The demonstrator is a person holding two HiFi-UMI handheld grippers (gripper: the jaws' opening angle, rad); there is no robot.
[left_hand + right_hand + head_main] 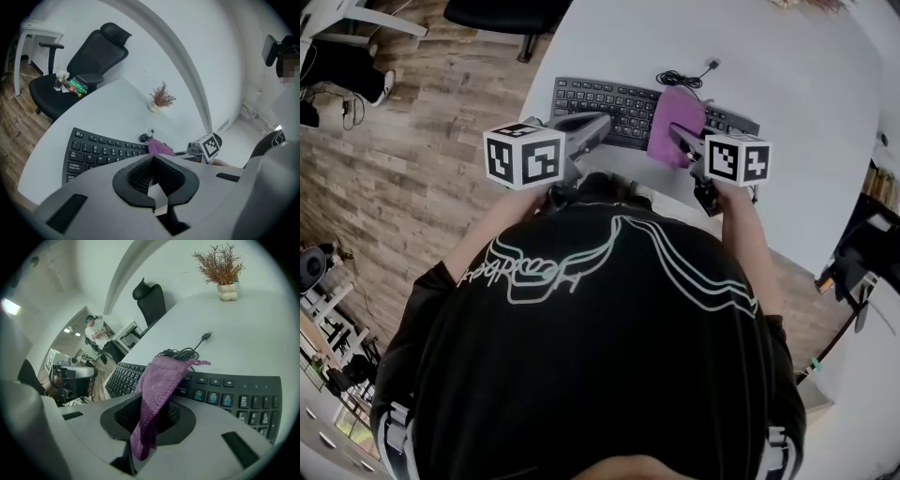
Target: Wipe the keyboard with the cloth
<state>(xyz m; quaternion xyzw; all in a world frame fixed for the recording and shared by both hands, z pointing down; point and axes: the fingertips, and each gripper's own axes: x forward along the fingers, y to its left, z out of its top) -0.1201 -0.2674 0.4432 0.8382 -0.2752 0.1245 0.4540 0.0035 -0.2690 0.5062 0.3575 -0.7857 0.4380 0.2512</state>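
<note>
left gripper (600, 122): fingers together, empty, by the front edge of the keyboard (609, 103) | cloth (159, 385): purple, draped on keys right of centre, apparently touching | right gripper (678, 134): fingers clamped on cloth's near end | progress: wiping looks barely begun, most keys left | bench (787, 84): white

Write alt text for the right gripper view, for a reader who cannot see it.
The right gripper is shut on a purple terry cloth that drapes forward over a black computer keyboard on a white table. Behind the keyboard sit a coiled black cable and a small potted dried plant.
</note>
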